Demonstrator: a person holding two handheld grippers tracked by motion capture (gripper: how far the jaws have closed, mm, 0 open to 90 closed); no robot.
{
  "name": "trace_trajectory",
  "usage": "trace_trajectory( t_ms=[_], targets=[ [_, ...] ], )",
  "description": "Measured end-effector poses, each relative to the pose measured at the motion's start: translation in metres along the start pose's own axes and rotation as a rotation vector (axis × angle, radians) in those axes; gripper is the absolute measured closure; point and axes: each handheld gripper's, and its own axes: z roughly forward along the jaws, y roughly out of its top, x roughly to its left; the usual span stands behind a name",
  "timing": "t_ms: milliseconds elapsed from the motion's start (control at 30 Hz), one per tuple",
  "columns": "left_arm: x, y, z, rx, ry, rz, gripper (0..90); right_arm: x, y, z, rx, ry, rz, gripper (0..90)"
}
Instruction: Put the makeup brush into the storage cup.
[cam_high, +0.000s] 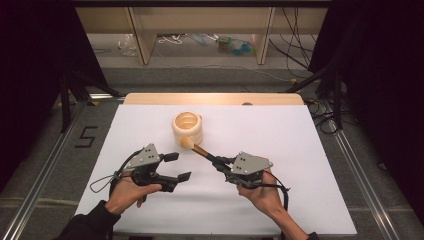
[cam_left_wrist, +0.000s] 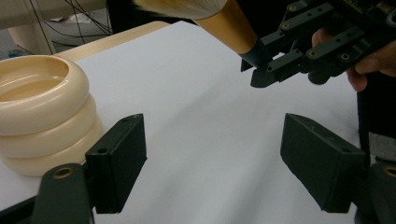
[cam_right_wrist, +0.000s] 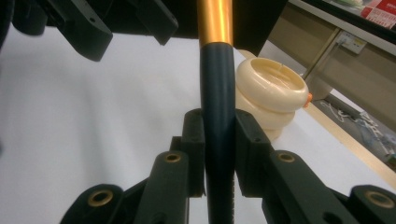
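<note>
Brush pinched by its dark handle in my right claw, bristles aimed at the holder (cream, ringed); my left claw hangs spread, empty, ready to steady it.

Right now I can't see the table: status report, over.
Right gripper shut on black-handled, gold-collared brush. Left gripper open, empty. Cream ribbed holder upright, brush tip near it. Nothing between.

On the table: one cream ringed holder, one brush, and two grippers.
</note>
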Motion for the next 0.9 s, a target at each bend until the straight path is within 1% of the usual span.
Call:
trace_trajectory(
  t_ms=[33,67,100,133,200,300,333,400,433,467,500,533,600,633,667,700,733,767,833,900],
  targets=[
    [0.000,0.000,0.000,-0.009,0.001,-0.005,22.6,0.000,0.000,0.000,-0.006,0.004,0.012,76.4],
    [0.000,-0.001,0.000,-0.020,-0.010,-0.009,22.6,-0.001,-0.001,0.000,-0.008,0.007,0.020,76.4],
    [0.000,-0.001,-0.001,-0.031,-0.003,-0.014,22.6,-0.001,-0.001,0.000,-0.017,0.012,0.037,76.4],
    [0.000,-0.001,-0.002,-0.045,-0.006,-0.025,22.6,-0.001,-0.002,0.001,-0.027,0.018,0.047,76.4],
    [0.000,-0.002,-0.003,-0.061,-0.018,-0.050,22.5,-0.001,-0.002,0.001,-0.026,0.016,0.051,76.4],
    [-0.001,-0.004,-0.002,-0.061,-0.012,-0.037,22.2,0.000,-0.002,0.002,-0.033,0.033,0.060,76.4],
    [-0.001,-0.004,-0.002,-0.067,-0.011,-0.042,21.9,0.001,-0.002,0.003,-0.035,0.030,0.059,76.4],
    [-0.002,-0.005,-0.002,-0.089,-0.017,-0.057,21.8,0.002,-0.002,0.004,-0.039,0.038,0.068,76.4],
    [-0.003,-0.005,-0.002,-0.095,-0.013,-0.054,21.8,0.002,-0.002,0.004,-0.040,0.040,0.070,76.4],
    [-0.004,-0.005,-0.002,-0.108,-0.019,-0.060,21.8,0.003,-0.002,0.005,-0.040,0.041,0.071,76.4],
    [-0.004,-0.004,-0.002,-0.107,-0.016,-0.051,21.8,0.004,-0.002,0.005,-0.041,0.049,0.073,76.4],
    [-0.004,-0.004,-0.002,-0.116,-0.023,-0.053,21.7,0.004,-0.002,0.006,-0.042,0.056,0.078,76.4],
    [-0.004,-0.004,-0.002,-0.128,-0.027,-0.074,21.0,0.007,-0.002,0.008,-0.046,0.057,0.073,76.4],
    [-0.003,-0.004,-0.003,-0.135,-0.035,-0.066,20.9,0.008,-0.002,0.009,-0.046,0.065,0.070,76.4],
    [-0.004,-0.004,-0.003,-0.140,-0.030,-0.080,20.8,0.009,-0.002,0.011,-0.047,0.069,0.069,76.4],
    [-0.003,-0.004,-0.003,-0.145,-0.033,-0.072,20.1,0.011,-0.002,0.012,-0.046,0.073,0.074,76.4],
    [-0.004,-0.004,-0.003,-0.145,-0.026,-0.095,19.8,0.012,-0.002,0.013,-0.045,0.080,0.073,76.4],
    [-0.004,-0.004,-0.003,-0.146,-0.027,-0.095,19.8,0.013,-0.002,0.014,-0.047,0.078,0.070,76.4],
    [-0.004,-0.004,-0.002,-0.152,-0.026,-0.096,19.4,0.015,-0.001,0.016,-0.045,0.091,0.069,76.4],
    [-0.004,-0.004,-0.002,-0.155,-0.036,-0.083,19.4,0.016,-0.001,0.018,-0.046,0.092,0.067,76.4]
  ],
)
